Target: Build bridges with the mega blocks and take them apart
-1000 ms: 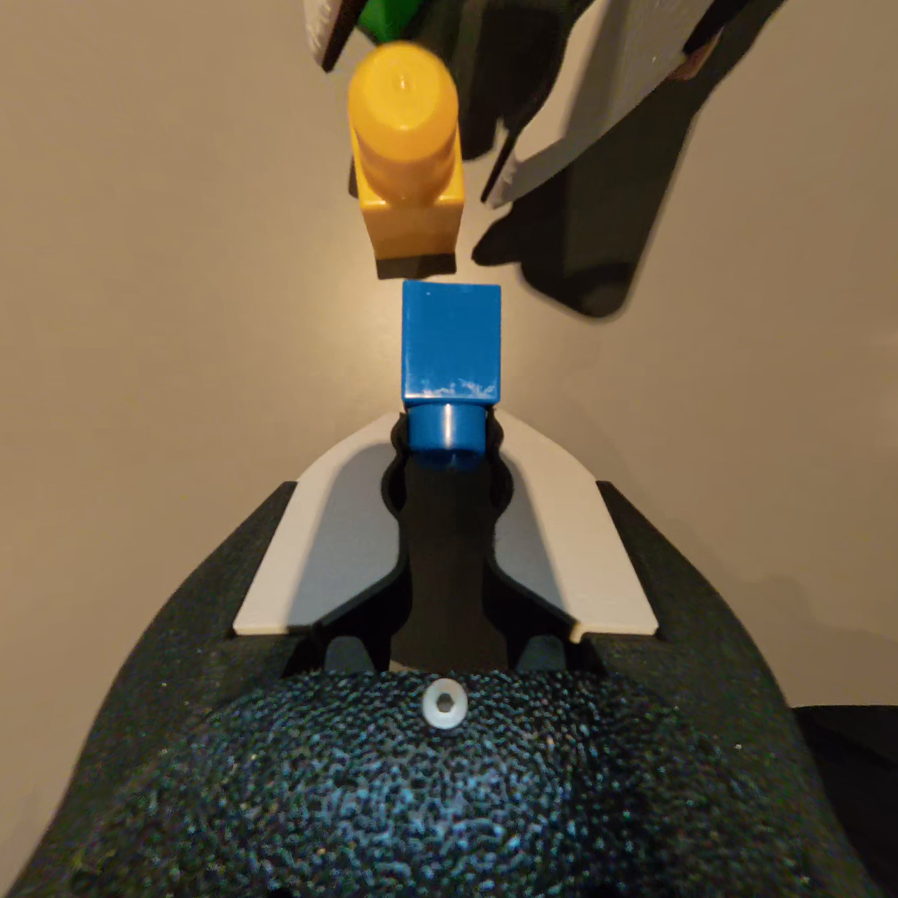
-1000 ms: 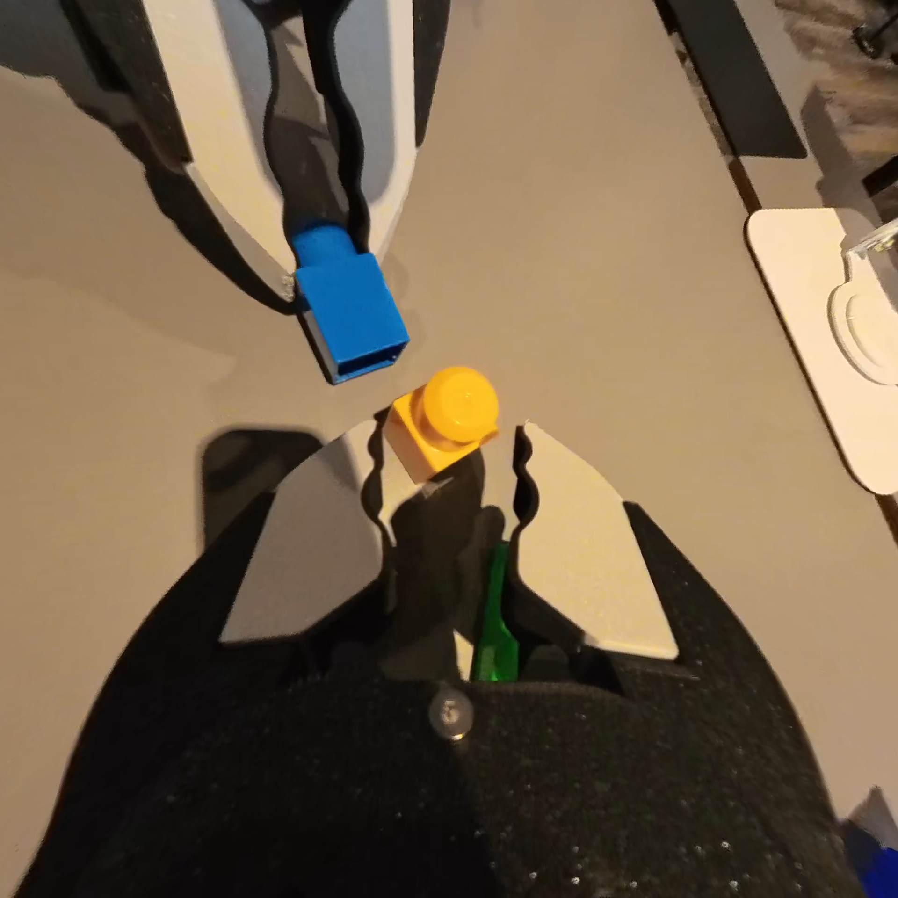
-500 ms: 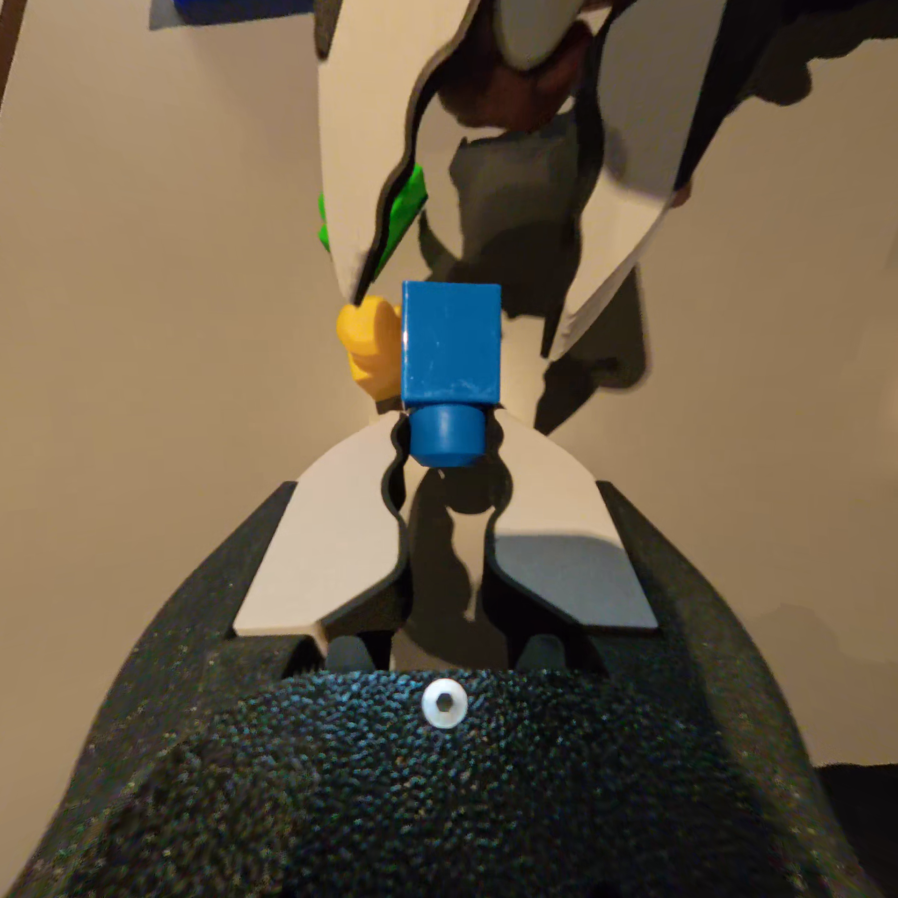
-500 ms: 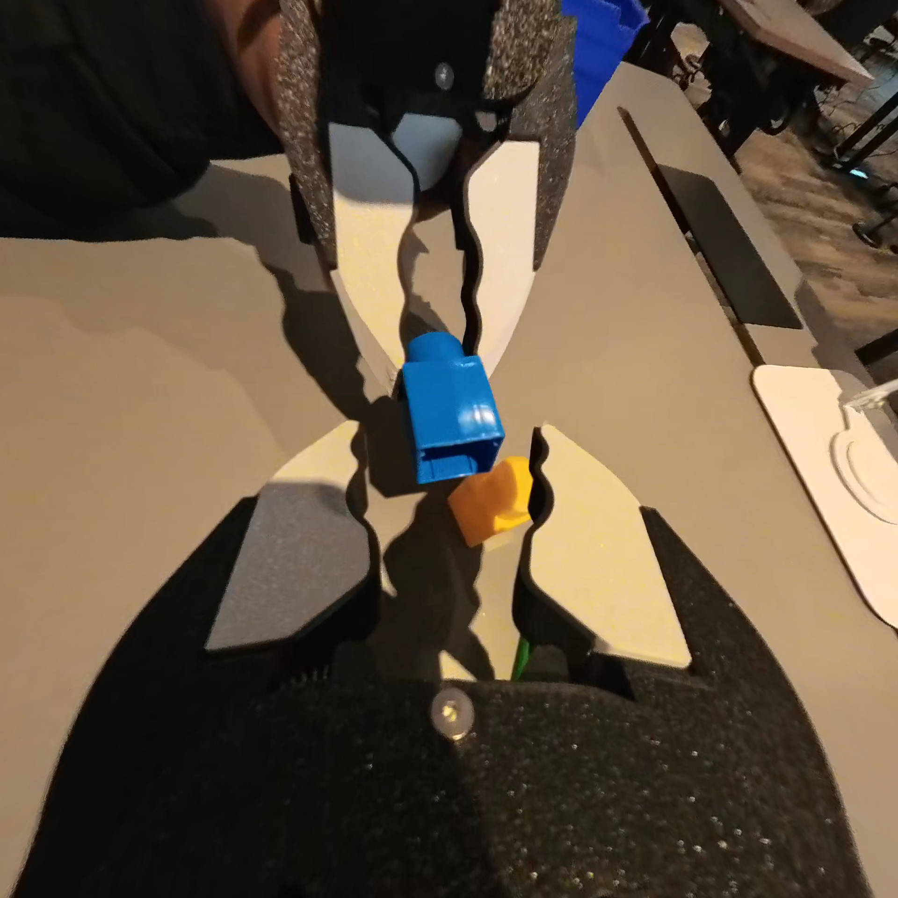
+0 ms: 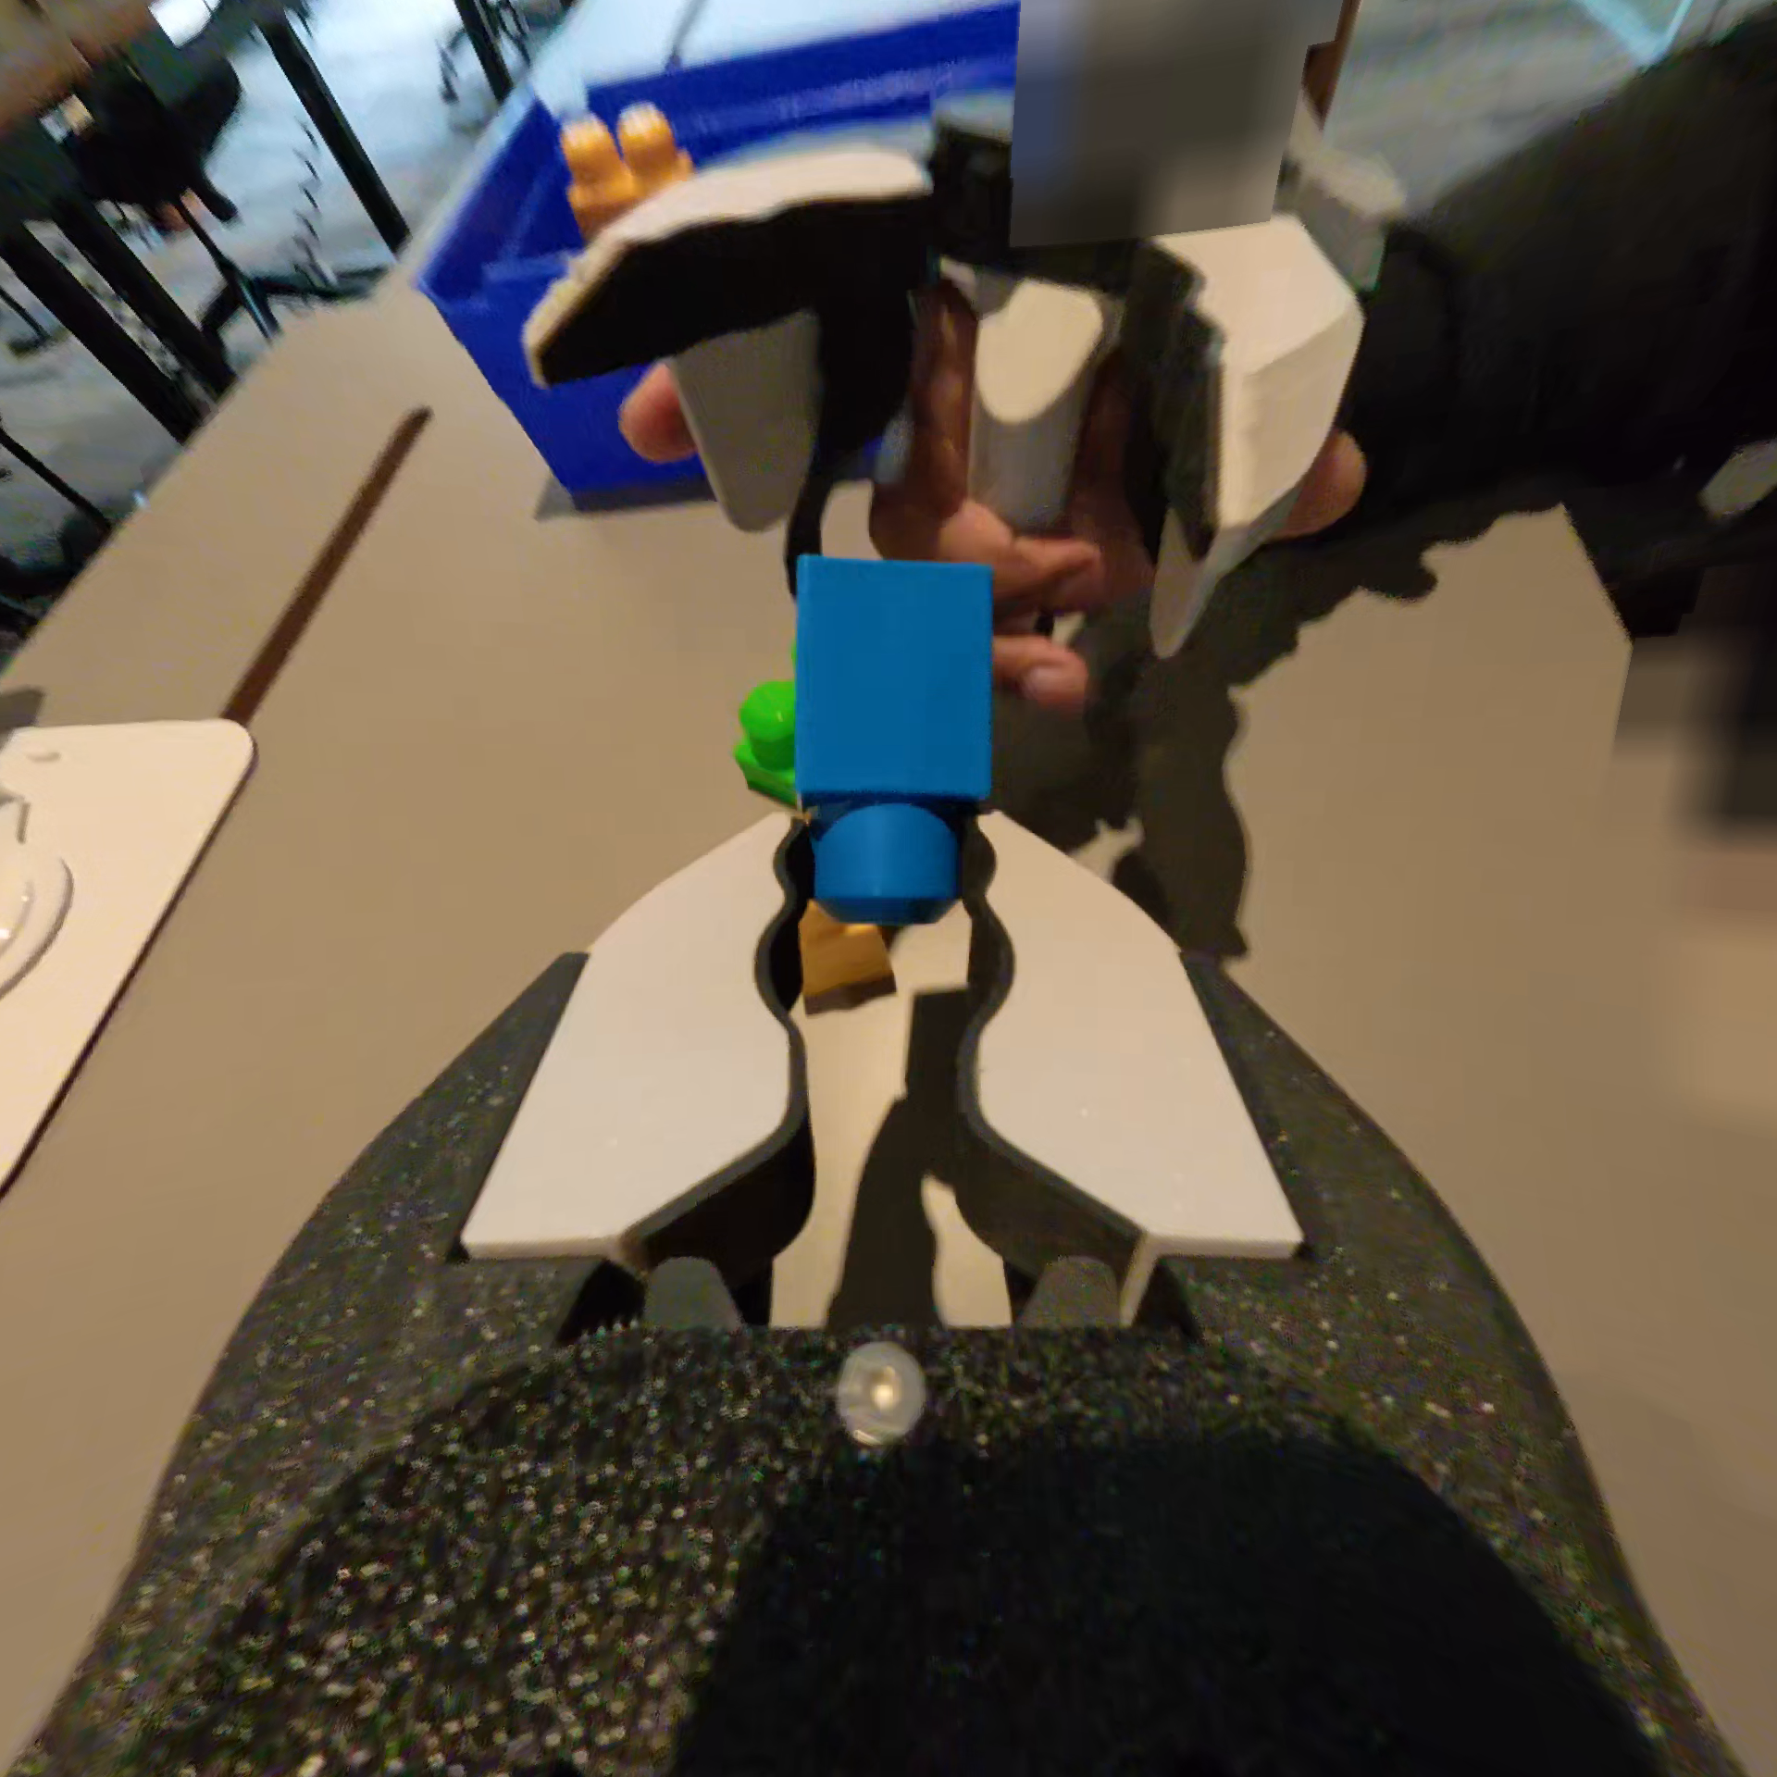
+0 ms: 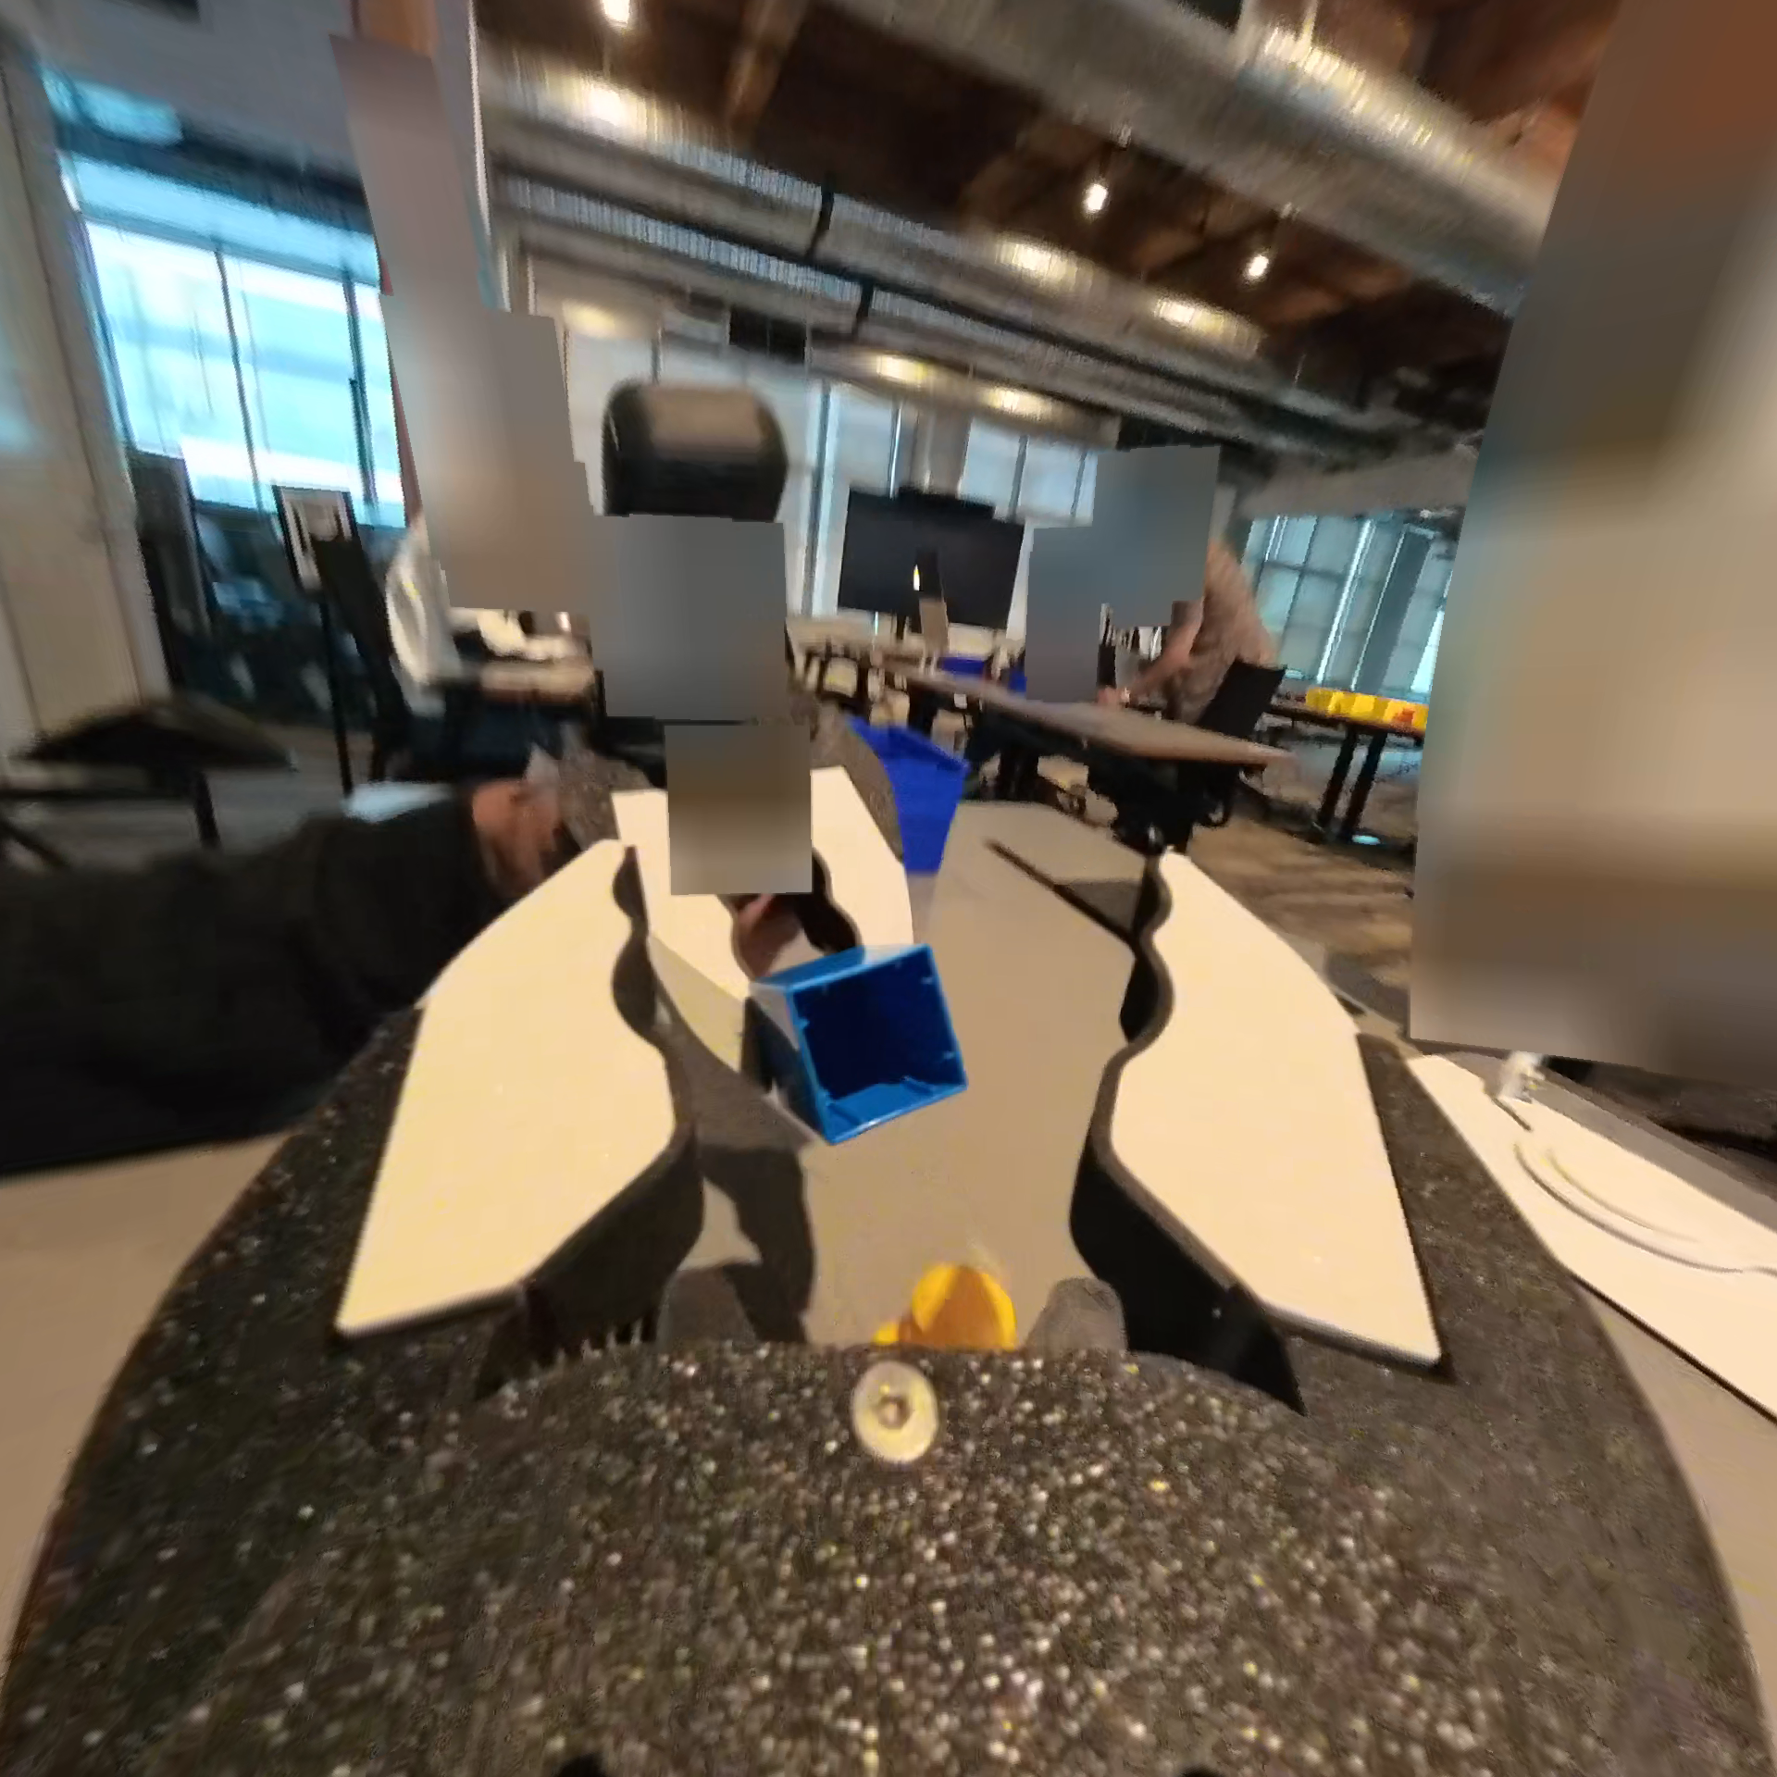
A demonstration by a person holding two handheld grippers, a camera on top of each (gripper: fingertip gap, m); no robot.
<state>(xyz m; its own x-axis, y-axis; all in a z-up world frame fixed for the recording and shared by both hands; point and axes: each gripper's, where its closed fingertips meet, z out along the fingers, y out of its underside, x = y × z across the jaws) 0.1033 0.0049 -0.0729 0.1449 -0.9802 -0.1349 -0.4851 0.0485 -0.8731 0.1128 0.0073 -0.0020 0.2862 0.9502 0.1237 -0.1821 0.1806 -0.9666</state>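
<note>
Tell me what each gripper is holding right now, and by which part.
Left gripper holds the blue block by its round stud, between the fingertips. Right gripper is open and holds nothing.

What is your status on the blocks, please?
Left gripper shut on blue block by its stud. Right gripper open, empty. Yellow block and green block loose on table.

A green block (image 5: 767, 733) and a yellow block (image 5: 844, 962) lie close together mid-worktop (image 5: 433, 865), with bare surface on both sides; a blue bin (image 5: 596, 288) blocks the far edge.
</note>
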